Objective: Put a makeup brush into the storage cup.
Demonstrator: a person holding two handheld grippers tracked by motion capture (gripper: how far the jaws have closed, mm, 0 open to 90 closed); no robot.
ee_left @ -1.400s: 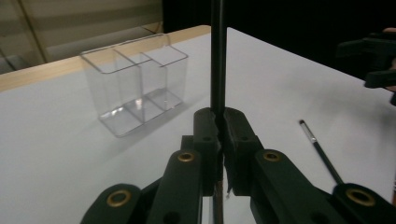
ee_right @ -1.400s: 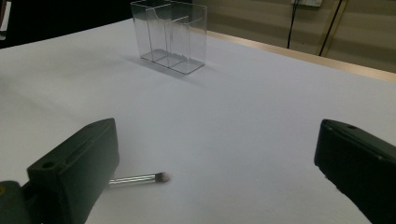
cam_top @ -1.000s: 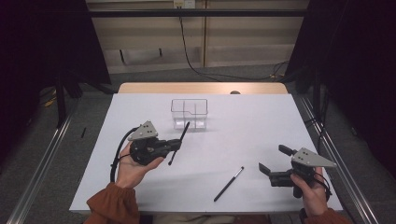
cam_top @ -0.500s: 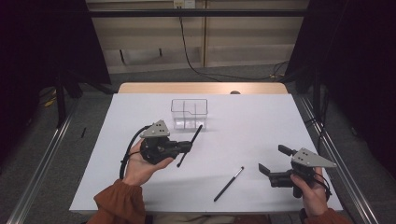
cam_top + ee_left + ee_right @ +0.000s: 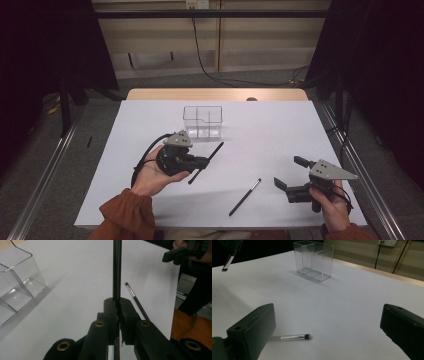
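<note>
The fingers (image 5: 111, 312) of the left gripper (image 5: 202, 162) are clenched on a black makeup brush (image 5: 206, 162), which passes crosswise through their tips: in the left gripper view the handle (image 5: 116, 267) rises straight up from between the pads. In the high view this held brush hangs tilted above the white table (image 5: 260, 130), one end pointing toward the clear organizer (image 5: 202, 121), the other toward the person's side. The right gripper (image 5: 290, 175) has its fingers (image 5: 252, 327) released and spread wide, with nothing between them; it sits low at the table's near right corner.

A second brush (image 5: 245, 196) lies flat on the table between the two grippers, nearer the right one. The clear organizer stands upright at the table's middle, toward the far edge, split by partitions; its compartments (image 5: 312, 262) look empty.

The right gripper view shows the second brush's metal ferrule and pale bristle tip (image 5: 295, 336) just ahead of the open jaws, a detail too small to tell from above. The left gripper view shows the same brush (image 5: 136, 302) lying beyond the clenched tips.
</note>
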